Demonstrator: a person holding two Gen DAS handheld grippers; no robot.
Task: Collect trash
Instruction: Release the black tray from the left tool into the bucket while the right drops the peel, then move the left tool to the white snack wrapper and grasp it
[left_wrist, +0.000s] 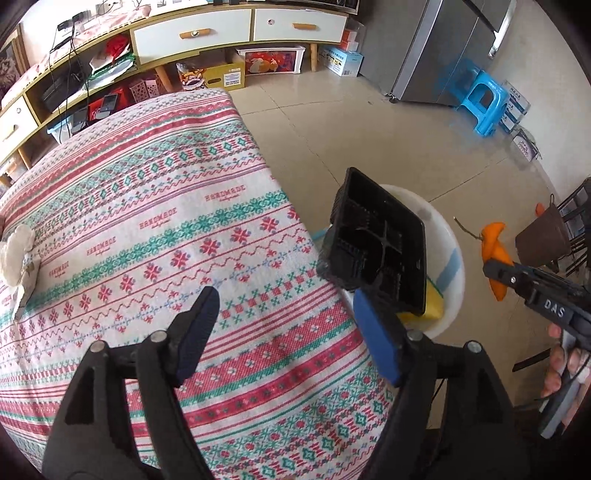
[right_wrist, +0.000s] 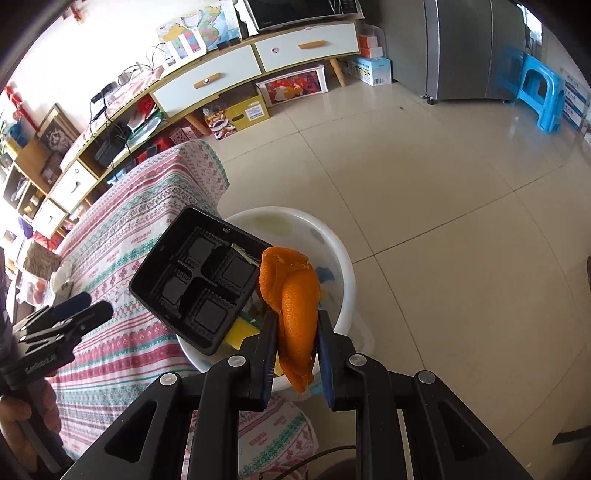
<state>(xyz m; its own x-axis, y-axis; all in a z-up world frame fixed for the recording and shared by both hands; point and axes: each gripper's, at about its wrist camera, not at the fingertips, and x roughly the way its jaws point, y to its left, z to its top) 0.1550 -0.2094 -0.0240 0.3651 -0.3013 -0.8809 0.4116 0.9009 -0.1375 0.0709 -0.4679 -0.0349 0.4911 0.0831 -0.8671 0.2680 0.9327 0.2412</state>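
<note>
The black compartmented plastic tray (right_wrist: 197, 291), clear of the wide-open, empty left gripper (left_wrist: 284, 334), is tilted on the white round plastic basin (right_wrist: 332, 254) rim and could be tipped onto the floor; orange peel (right_wrist: 291, 314) is pinched by the nearly closed right gripper (right_wrist: 295, 363).

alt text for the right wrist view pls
The right gripper pinches an orange peel between its fingers above a white basin on the floor. A black plastic tray lies tilted over the basin's near rim, beside a table under a patterned cloth.
</note>
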